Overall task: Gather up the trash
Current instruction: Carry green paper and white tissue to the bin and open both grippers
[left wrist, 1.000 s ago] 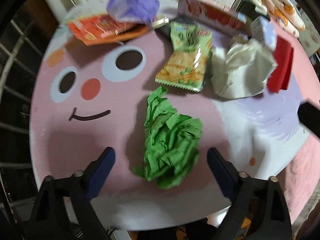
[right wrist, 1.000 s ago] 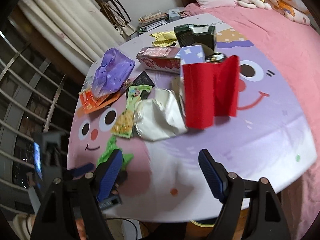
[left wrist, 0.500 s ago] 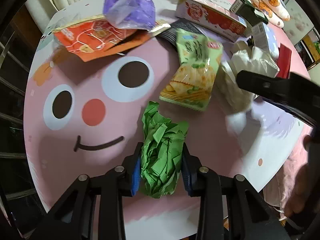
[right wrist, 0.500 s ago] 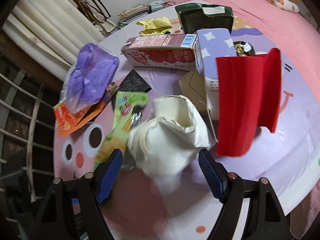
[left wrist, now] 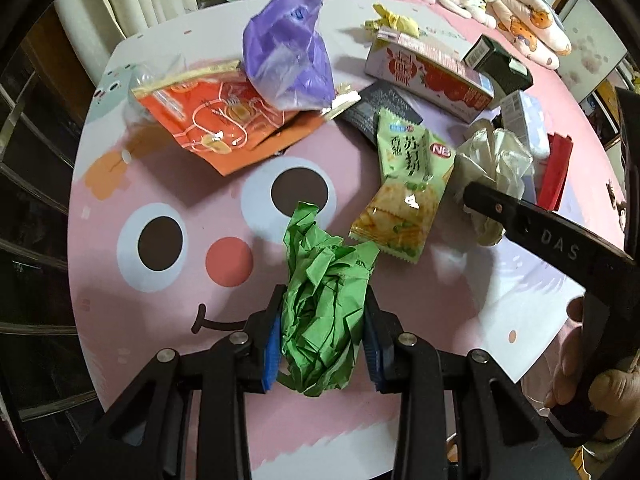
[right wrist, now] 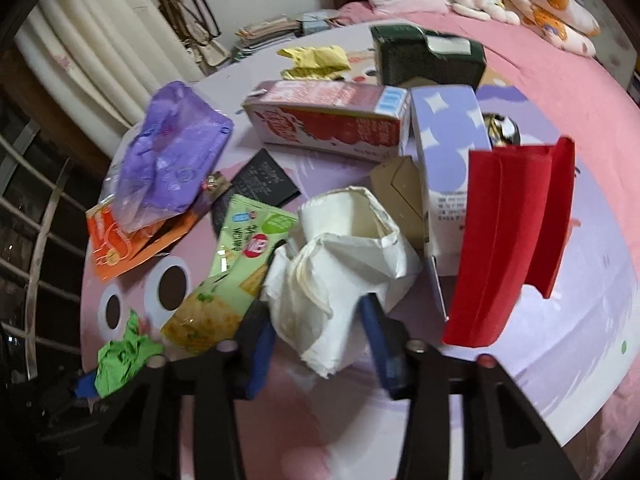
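**Inspector:** Reporting on the left gripper (left wrist: 320,340). A second ago its fingers were standing wide on either side of the green crumpled paper (left wrist: 324,312); they are now pressing in on it from both flanks, and the wad is bulging out above and below the blue pads (left wrist: 271,356).

**Clerk:** Is the wad clearing the surface (left wrist: 120,320)?

**Inspector:** I cannot tell. It is sitting low over the pink cartoon face, near the printed smile. I am judging the first piece as secured and ready to carry off.

**Clerk:** And the right gripper (right wrist: 320,344)?

**Inspector:** It has been advancing from the near edge and is now bracketing the crumpled white paper bag (right wrist: 340,272). Its fingers have narrowed and are touching the bag's sides; the picture is blurring there, so I am not certifying a firm hold. The bag is resting on the surface, just beside the green snack packet (right wrist: 236,272).

**Clerk:** Meaning for the task?

**Inspector:** Two pieces are being taken at once. The purple plastic bag (left wrist: 288,60), orange wrapper (left wrist: 216,120), red folded card (right wrist: 508,240) and cartons are remaining to collect.

**Clerk:** Any writing?

**Inspector:** The snack packet (left wrist: 404,188) is showing a red "NB" badge and Chinese characters I am not reading reliably. The right gripper's arm, crossing the left view, is bearing "DAS". The red-and-white carton (left wrist: 428,76) is carrying print too distorted to read.
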A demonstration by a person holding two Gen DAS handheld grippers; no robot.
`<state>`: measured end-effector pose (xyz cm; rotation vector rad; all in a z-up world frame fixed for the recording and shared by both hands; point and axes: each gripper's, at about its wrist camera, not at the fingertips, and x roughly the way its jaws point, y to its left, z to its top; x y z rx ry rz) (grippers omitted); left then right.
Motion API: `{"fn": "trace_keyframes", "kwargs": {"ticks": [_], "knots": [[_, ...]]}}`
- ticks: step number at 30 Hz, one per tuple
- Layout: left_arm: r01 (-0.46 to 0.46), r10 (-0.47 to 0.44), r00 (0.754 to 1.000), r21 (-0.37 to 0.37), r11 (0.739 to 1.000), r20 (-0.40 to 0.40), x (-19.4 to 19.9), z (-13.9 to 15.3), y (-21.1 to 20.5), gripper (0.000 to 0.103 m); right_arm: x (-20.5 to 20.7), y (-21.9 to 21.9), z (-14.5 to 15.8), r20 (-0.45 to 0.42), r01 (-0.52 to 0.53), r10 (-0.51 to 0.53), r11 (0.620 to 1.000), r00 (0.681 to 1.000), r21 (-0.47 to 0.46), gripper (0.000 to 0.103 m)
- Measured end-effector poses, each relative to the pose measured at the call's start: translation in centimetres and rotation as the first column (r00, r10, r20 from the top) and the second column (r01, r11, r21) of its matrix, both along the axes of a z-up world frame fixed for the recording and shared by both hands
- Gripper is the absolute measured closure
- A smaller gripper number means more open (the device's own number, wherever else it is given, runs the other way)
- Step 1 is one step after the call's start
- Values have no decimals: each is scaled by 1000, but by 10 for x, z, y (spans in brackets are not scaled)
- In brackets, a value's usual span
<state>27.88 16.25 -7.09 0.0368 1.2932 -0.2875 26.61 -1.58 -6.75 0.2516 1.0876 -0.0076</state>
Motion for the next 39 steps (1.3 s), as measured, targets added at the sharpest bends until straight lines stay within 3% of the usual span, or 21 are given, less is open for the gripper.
{"fn": "trace_keyframes", "kwargs": {"ticks": [6,13,19,23,27,31,39], "knots": [[-32,32,999,-2,999,40,-24,16,-7,71,-11,-12,16,25,-61,59,995,998,76,86],[-125,124,986,-2,992,114,-65,43,-27,71,-42,-16,49,89,-231,219,959,972,162,87],[-247,247,959,-15,969,139,-125,58,-67,71,-97,-34,74,133,-435,416,877,900,201,87],[-299,301,945,-32,954,130,-164,55,-95,71,-138,-55,75,132,-533,517,826,846,184,87],[-318,318,944,-19,948,93,-202,41,-125,71,-176,-81,61,103,-584,576,787,811,198,87],[-302,301,952,15,953,45,-230,22,-150,71,-205,-101,38,60,-594,597,773,800,222,87],[-215,220,974,83,973,-57,-264,-37,-178,71,-237,-126,-46,-90,-506,544,820,834,267,87]]}}
